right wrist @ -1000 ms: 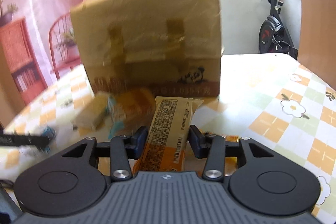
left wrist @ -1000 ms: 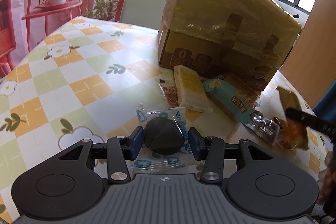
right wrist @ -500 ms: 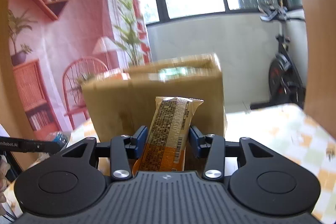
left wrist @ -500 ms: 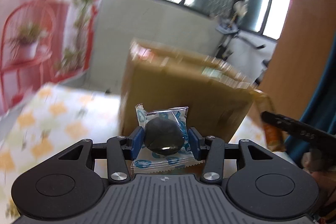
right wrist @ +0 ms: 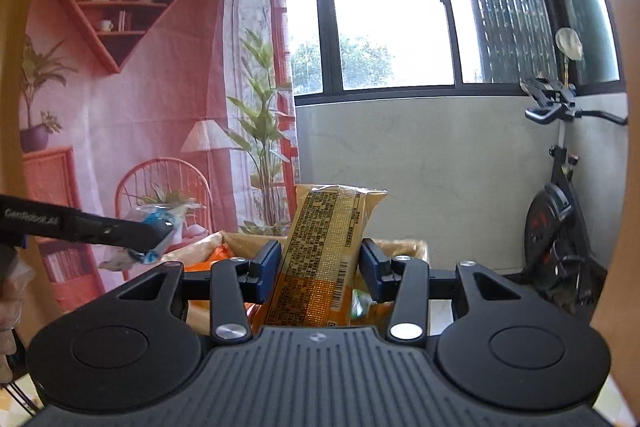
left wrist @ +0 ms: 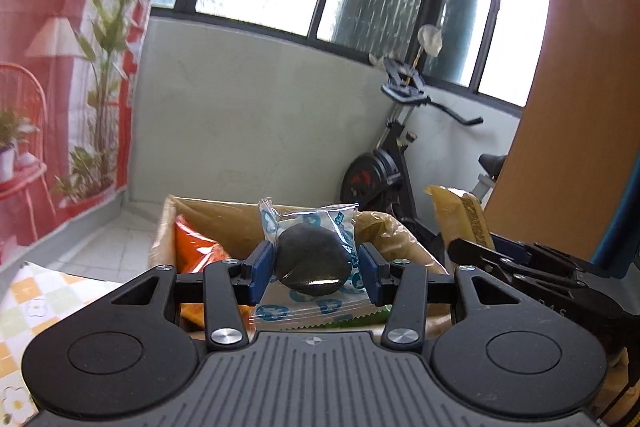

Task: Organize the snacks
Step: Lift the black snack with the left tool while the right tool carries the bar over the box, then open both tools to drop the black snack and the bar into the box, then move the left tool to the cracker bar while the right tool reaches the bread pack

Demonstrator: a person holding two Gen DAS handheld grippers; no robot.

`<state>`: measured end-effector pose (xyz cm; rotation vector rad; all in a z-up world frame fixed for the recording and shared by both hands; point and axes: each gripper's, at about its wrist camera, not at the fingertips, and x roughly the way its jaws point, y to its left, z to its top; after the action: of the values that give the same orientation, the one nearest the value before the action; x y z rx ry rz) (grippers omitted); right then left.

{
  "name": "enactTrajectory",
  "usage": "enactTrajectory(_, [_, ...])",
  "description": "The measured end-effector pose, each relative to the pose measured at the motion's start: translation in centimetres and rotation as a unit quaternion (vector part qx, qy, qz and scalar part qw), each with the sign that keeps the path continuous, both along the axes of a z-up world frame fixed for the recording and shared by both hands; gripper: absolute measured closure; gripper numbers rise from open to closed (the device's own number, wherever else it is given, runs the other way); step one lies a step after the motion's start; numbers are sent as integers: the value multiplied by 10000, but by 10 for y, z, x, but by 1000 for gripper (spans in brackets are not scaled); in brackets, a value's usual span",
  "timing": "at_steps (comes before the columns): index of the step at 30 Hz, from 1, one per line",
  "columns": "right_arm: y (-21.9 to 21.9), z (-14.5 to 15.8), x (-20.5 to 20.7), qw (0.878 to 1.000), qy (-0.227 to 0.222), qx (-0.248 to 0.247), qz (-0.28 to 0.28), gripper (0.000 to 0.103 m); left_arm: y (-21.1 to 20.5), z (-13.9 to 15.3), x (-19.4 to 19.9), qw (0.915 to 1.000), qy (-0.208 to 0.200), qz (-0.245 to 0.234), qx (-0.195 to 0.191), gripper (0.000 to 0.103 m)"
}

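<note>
The left gripper (left wrist: 315, 269) has a black frame with blue pads, and it clamps a clear wrapper printed with blue and white marks (left wrist: 310, 227) around a dark, near-black round snack. Behind it, the cardboard box (left wrist: 224, 211) is tan brown, with an orange packet (left wrist: 192, 247) inside. The right gripper (right wrist: 320, 267), likewise black with blue pads, grips a yellow-and-orange packet (right wrist: 320, 251) covered in dark print and a barcode. Left of the box, the tablecloth (left wrist: 36, 303) shows orange, pale green and white checks with white flowers.

Exercise bike (right wrist: 560, 219) stands against grey wall (right wrist: 420, 155) under windows (right wrist: 392, 11); printed pink backdrop (right wrist: 132, 115) hangs left of it
</note>
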<state>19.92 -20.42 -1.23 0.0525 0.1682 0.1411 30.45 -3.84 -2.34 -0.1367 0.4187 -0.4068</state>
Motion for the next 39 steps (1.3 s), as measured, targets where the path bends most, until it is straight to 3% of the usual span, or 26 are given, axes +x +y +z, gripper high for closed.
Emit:
enactTrajectory(5, [-6,2,54,9995,319,-74,33,57,-5,-13,37,9993,324,35,160,54])
enactTrajectory(13, [-26,-14,113,9950,845,526,-34,57,-6,-21,64,9979,474,62,439,54])
enactTrajectory(16, [-25,-19,124,9937,1002,510,12,55,-8,-25,67,9978,509,-70,425,53])
enactTrajectory(18, [-21,-20,127,9935,1070,390,-30,53,-6,-26,65,9979,478,-69,433,41])
enactTrajectory(21, [-19,-18,121,9947,980,263,-192,38,-1,-25,55,9982,375,-72,458,38])
enactTrajectory(29, [-14,-12,84,9959,849,228,-194,38,10,-14,26,9986,299,43,440,38])
enactTrajectory(39, [5,-16,23,9971,718,206,-137,38,33,-10,-37,9986,118,153,493,38])
